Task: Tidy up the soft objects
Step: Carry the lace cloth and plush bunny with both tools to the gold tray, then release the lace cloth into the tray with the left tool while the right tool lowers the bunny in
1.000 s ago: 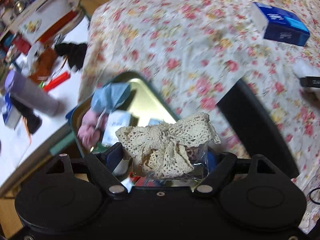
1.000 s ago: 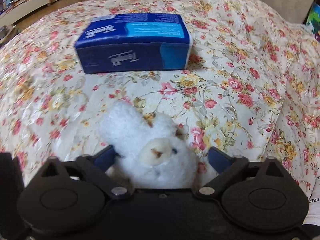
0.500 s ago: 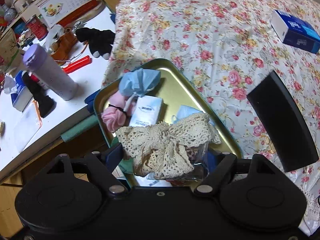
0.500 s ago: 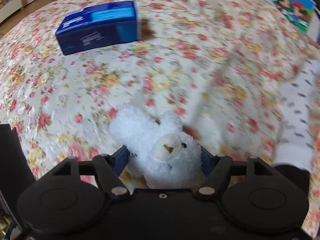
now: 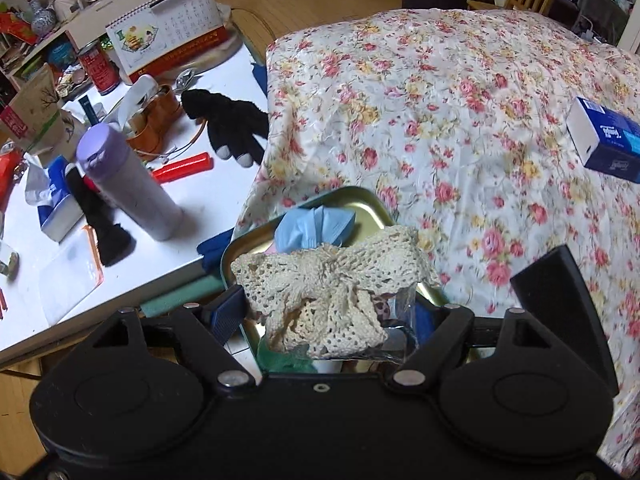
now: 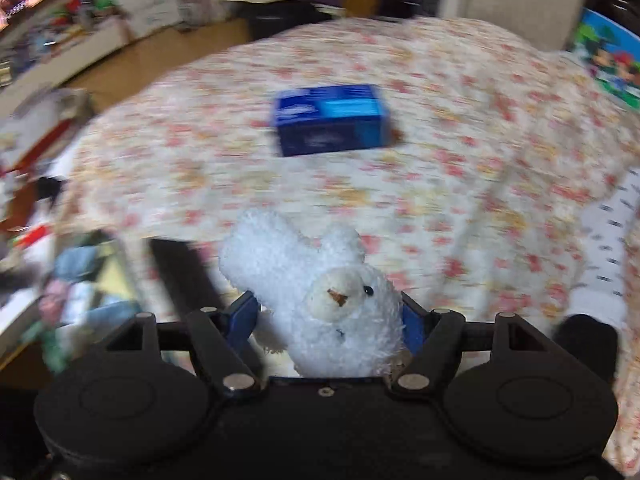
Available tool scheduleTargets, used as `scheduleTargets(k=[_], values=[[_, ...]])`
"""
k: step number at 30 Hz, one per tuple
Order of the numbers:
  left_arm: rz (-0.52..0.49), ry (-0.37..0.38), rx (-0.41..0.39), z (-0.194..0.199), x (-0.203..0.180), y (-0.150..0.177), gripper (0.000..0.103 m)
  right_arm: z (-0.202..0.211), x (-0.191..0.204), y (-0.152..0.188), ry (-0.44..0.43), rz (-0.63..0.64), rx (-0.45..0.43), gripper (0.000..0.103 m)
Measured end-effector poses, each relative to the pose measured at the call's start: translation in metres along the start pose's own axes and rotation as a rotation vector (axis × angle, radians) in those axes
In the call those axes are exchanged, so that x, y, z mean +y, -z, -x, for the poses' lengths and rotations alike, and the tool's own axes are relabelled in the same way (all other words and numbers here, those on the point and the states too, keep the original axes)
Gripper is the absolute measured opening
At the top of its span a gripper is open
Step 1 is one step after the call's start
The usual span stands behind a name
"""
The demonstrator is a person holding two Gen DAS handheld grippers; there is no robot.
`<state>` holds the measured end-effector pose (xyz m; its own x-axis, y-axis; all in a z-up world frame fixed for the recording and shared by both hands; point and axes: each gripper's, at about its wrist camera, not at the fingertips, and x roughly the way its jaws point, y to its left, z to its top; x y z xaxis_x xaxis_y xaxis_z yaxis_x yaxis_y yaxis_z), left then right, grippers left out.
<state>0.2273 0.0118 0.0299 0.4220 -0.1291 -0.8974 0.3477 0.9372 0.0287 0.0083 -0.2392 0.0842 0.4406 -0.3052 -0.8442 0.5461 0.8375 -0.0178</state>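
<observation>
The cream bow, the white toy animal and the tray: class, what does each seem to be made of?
Cream bow: crocheted cotton-like lace, matte; open holes show, clear plastic wrap beneath.
White toy animal: plush, fuzzy synthetic pile; fibres stand out.
Tray: probably metal, glossy gold inside; it reflects light.

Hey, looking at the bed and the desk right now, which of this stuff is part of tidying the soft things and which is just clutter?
Part of the job:
- lace bow in the left gripper
- white plush toy in the right gripper
- metal tray
- blue cloth in the tray

Just lying about:
- blue tissue box
- purple bottle
- desk calendar
- red can
</observation>
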Motion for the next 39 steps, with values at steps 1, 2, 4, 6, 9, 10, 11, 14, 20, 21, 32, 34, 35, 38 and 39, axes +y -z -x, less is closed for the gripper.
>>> scheduleTargets(k=[1, 2, 4, 6, 9, 10, 11, 14, 20, 21, 32, 34, 35, 38, 39], values=[[-0.002, 0.003, 0.001, -0.002, -0.002, -0.003, 0.078, 0.003, 0.010, 0.002, -0.030, 0.016, 0.003, 0.070], [-0.004, 0.005, 0.004, -0.005, -0.004, -0.006, 0.078, 0.004, 0.020, 0.003, -0.057, 0.037, 0.006, 0.070], [-0.003, 0.008, 0.014, -0.012, -0.007, -0.010, 0.078, 0.007, 0.041, 0.008, -0.098, 0.076, 0.014, 0.070], [-0.004, 0.016, 0.024, -0.019, -0.010, -0.014, 0.078, 0.006, 0.061, 0.012, -0.127, 0.116, 0.025, 0.070], [-0.008, 0.029, 0.040, -0.029, -0.013, -0.016, 0.078, 0.003, 0.088, 0.018, -0.150, 0.159, 0.045, 0.070], [-0.011, 0.033, 0.044, -0.033, -0.014, -0.017, 0.078, 0.001, 0.095, 0.020, -0.155, 0.172, 0.052, 0.070], [-0.017, 0.041, 0.047, -0.036, -0.015, -0.018, 0.078, -0.001, 0.102, 0.022, -0.159, 0.184, 0.061, 0.070], [-0.044, 0.070, 0.043, -0.044, -0.017, -0.019, 0.080, -0.009, 0.123, 0.027, -0.170, 0.213, 0.089, 0.070], [-0.011, 0.030, 0.013, -0.064, -0.009, -0.013, 0.083, -0.031, 0.156, 0.032, -0.156, 0.261, 0.134, 0.070], [0.001, 0.036, 0.013, -0.068, -0.006, -0.012, 0.083, -0.036, 0.161, 0.033, -0.157, 0.267, 0.143, 0.070], [0.091, -0.031, -0.016, -0.085, 0.031, -0.004, 0.085, -0.081, 0.198, 0.033, -0.132, 0.310, 0.225, 0.071], [0.112, -0.037, 0.006, -0.089, 0.037, -0.002, 0.086, -0.090, 0.205, 0.032, -0.134, 0.318, 0.242, 0.071], [0.119, -0.037, 0.020, -0.092, 0.039, -0.002, 0.086, -0.094, 0.209, 0.032, -0.134, 0.322, 0.250, 0.071], [0.133, -0.028, 0.049, -0.096, 0.043, 0.000, 0.086, -0.107, 0.222, 0.033, -0.121, 0.342, 0.267, 0.071], [0.135, -0.025, 0.052, -0.097, 0.043, 0.000, 0.086, -0.110, 0.227, 0.034, -0.115, 0.350, 0.270, 0.071]])
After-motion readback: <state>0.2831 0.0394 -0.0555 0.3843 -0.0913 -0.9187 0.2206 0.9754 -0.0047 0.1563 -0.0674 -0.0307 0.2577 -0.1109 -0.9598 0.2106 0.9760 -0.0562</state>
